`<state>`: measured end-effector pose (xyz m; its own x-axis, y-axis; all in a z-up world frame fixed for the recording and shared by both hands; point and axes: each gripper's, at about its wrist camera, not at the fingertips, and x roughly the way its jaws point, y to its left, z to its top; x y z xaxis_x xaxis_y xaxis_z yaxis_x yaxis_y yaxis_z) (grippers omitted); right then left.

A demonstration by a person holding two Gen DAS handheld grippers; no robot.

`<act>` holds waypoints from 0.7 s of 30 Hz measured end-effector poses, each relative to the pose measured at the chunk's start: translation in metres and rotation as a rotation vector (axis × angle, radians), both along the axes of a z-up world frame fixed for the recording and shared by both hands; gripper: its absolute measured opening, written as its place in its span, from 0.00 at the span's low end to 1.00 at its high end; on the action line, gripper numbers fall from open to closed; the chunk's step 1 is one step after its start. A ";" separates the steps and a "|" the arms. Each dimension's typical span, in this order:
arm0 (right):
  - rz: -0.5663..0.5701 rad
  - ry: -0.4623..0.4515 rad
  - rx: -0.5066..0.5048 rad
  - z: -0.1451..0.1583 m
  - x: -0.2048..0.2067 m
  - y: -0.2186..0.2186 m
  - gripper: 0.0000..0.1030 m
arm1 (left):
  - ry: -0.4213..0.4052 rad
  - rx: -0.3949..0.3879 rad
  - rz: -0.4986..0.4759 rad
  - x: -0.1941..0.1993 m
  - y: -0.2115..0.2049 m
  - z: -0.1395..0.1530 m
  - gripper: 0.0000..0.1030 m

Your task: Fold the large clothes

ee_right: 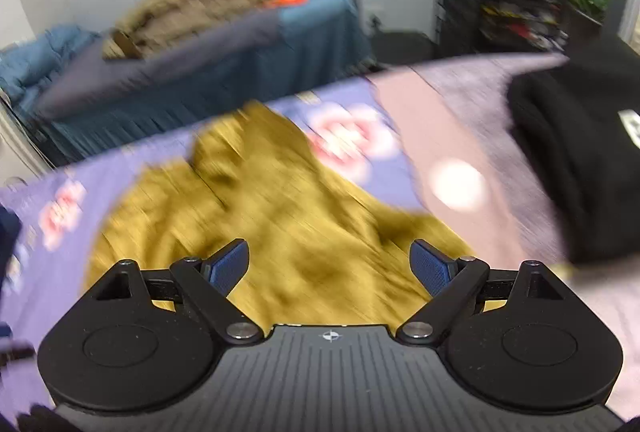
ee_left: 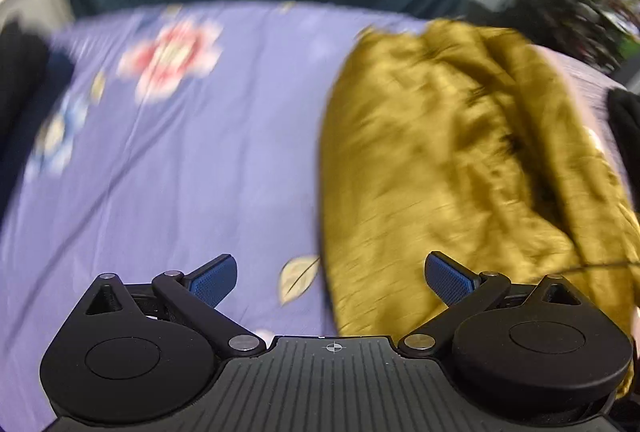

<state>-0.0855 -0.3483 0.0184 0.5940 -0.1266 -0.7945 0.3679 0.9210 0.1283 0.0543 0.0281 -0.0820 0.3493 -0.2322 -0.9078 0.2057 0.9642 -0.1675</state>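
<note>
Both our tongs gape empty: left gripper [ee_left: 330, 278] has the mustard garment [ee_left: 460, 160] crumpled right of centre frame on the floral sheet [ee_left: 180, 172]; right gripper [ee_right: 329, 268] hangs directly above it.

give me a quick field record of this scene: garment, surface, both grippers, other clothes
garment: mustard-yellow garment, crumpled, unfolded, lying on the bed
surface: purple floral bedsheet
left hand-held gripper: open, nothing between its fingers, garment to its right
right hand-held gripper: open, above the garment, holding nothing
other clothes: black garment at the right of the bed; brown and orange clothes on a far blue-covered surface
image quality: motion blur in both views
</note>
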 end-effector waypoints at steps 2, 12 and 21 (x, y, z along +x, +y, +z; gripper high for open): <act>-0.060 0.019 0.037 0.001 -0.030 -0.014 0.90 | 0.065 -0.066 0.061 0.004 0.014 -0.014 1.00; 0.017 0.127 0.146 -0.039 -0.080 0.028 0.95 | 0.310 -0.305 0.141 -0.027 0.007 -0.034 1.00; 0.204 0.234 -0.009 -0.069 -0.065 0.088 0.87 | 0.358 -0.324 0.035 -0.027 -0.028 -0.054 1.00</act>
